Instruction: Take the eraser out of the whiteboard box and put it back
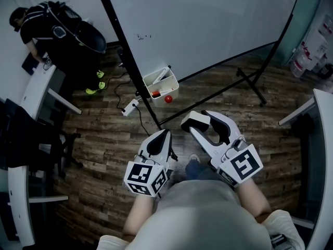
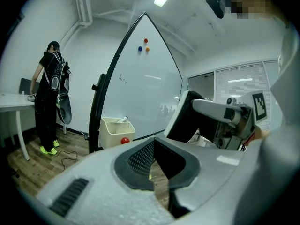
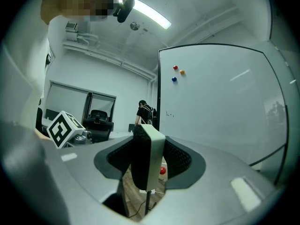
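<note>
At lower centre the right gripper (image 1: 202,123) pinches the eraser (image 1: 193,120) across its flat faces, clear of the box, probably for carrying back. Just left, the left gripper (image 1: 163,137) is pressed together, empty and idle. Above centre, the open-topped whiteboard box (image 1: 171,89) hangs on the whiteboard (image 1: 208,25) frame.

Felt-backed white block eraser (image 1: 195,123) sits between the right gripper (image 1: 202,120) jaws, left gripper (image 1: 160,139) just beside it. Ahead, the cream plastic box (image 1: 170,89) hangs at the big whiteboard (image 1: 208,25) foot, with a white marker pen (image 1: 162,74) inside.
</note>
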A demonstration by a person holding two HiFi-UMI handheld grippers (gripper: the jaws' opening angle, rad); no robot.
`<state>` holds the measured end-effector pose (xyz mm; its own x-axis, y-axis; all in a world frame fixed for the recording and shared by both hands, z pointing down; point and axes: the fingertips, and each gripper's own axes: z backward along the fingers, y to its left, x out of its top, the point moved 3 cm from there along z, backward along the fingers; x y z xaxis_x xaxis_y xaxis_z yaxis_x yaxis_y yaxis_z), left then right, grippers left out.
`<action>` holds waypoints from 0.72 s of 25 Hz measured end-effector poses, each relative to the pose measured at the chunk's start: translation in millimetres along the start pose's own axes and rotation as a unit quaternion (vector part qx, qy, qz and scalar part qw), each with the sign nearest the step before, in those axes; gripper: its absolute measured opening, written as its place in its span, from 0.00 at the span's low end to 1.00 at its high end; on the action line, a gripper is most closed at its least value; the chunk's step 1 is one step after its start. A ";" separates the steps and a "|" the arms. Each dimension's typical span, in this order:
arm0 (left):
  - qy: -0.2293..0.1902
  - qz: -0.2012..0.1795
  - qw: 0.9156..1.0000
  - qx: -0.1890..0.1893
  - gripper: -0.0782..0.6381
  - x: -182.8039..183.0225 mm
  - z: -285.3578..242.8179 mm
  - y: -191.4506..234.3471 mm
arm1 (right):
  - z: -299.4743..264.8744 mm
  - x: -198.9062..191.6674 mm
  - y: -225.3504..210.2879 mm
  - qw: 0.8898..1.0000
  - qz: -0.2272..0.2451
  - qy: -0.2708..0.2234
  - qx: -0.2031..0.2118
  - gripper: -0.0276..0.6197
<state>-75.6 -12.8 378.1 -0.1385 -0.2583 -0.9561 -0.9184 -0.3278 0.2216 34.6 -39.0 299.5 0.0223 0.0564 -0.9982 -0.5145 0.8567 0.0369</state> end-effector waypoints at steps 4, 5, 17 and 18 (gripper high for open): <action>-0.001 0.004 1.000 0.002 0.12 -1.2 -1.0 1.9 | -1.7 -0.4 -0.8 1.000 0.001 -0.001 0.000 0.35; 0.000 0.004 1.000 0.003 0.12 -1.5 -1.0 2.3 | -2.5 0.7 -0.9 1.000 0.002 -0.005 0.000 0.35; -0.002 0.012 1.000 0.020 0.12 1.3 -6.6 16.9 | -22.9 -0.5 -11.9 1.000 -0.001 -0.008 0.012 0.35; -0.004 0.013 1.000 0.023 0.12 2.2 -7.2 19.1 | -25.8 -0.5 -13.1 1.000 -0.001 -0.008 0.014 0.35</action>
<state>-90.8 -26.2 381.6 -0.1649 -0.2595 -0.9516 -0.9303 -0.2796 0.2374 19.2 -63.4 298.3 0.0381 0.0628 -0.9973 -0.4895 0.8713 0.0362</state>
